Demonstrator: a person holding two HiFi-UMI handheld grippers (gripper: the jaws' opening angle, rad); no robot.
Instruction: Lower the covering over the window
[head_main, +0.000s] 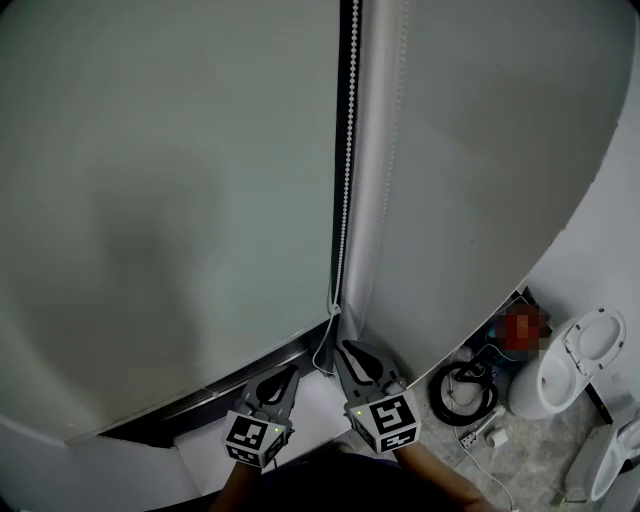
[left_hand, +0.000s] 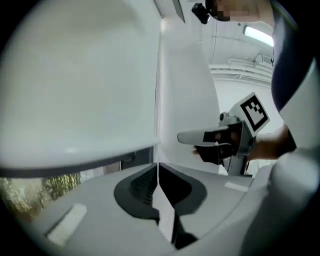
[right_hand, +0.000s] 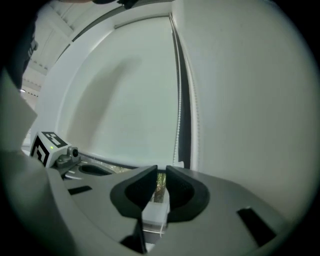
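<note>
Just below the bead chain (head_main: 346, 150), which hangs vertically along the right edge of the nearly lowered blind (head_main: 170, 200), both grippers point up at it. The right gripper (head_main: 350, 348) sits nearer, under the chain's loop, jaws slightly apart and empty. The left gripper (head_main: 291, 371), left of the chain, is almost closed; whether it pinches the chain I cannot tell.

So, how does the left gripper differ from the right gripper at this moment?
Jaws: the left gripper has its jaws closed together; the right gripper has them apart, with greenery showing through the gap. Place: in the head view the right gripper reaches further forward, near the lower end of the bead chain; the left gripper sits further back. Both point towards the lower edge of the blind.
</note>
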